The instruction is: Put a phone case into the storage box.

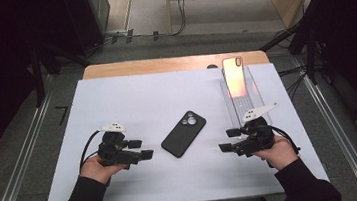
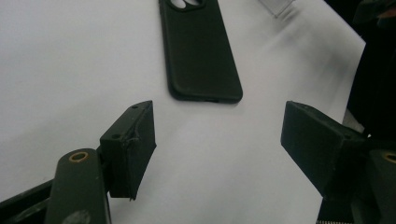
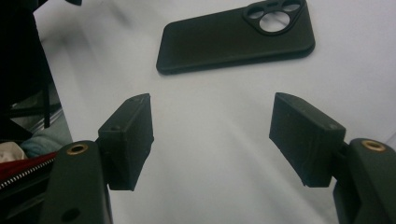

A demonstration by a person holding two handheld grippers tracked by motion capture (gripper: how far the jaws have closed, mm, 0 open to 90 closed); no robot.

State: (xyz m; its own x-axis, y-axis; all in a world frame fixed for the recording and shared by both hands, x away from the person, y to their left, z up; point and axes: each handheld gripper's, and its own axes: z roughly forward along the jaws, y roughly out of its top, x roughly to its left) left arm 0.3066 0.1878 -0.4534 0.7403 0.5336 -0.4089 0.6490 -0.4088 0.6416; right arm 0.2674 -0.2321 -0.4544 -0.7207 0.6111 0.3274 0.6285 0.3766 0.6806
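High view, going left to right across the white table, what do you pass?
Left gripper → black phone case → right gripper → clear stand at the far right, with a phone standing in it.

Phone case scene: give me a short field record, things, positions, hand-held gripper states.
surface: white board on a wooden table
phone case: black phone case, lying flat mid-board, camera cutout toward the far side, untouched
phone: phone propped in a clear stand, far right of the board
left hand-held gripper: left hand-held gripper, left of the case, jaws open, nothing between them
right hand-held gripper: right hand-held gripper, right of the case, jaws open, nothing between them
contact: none with the case
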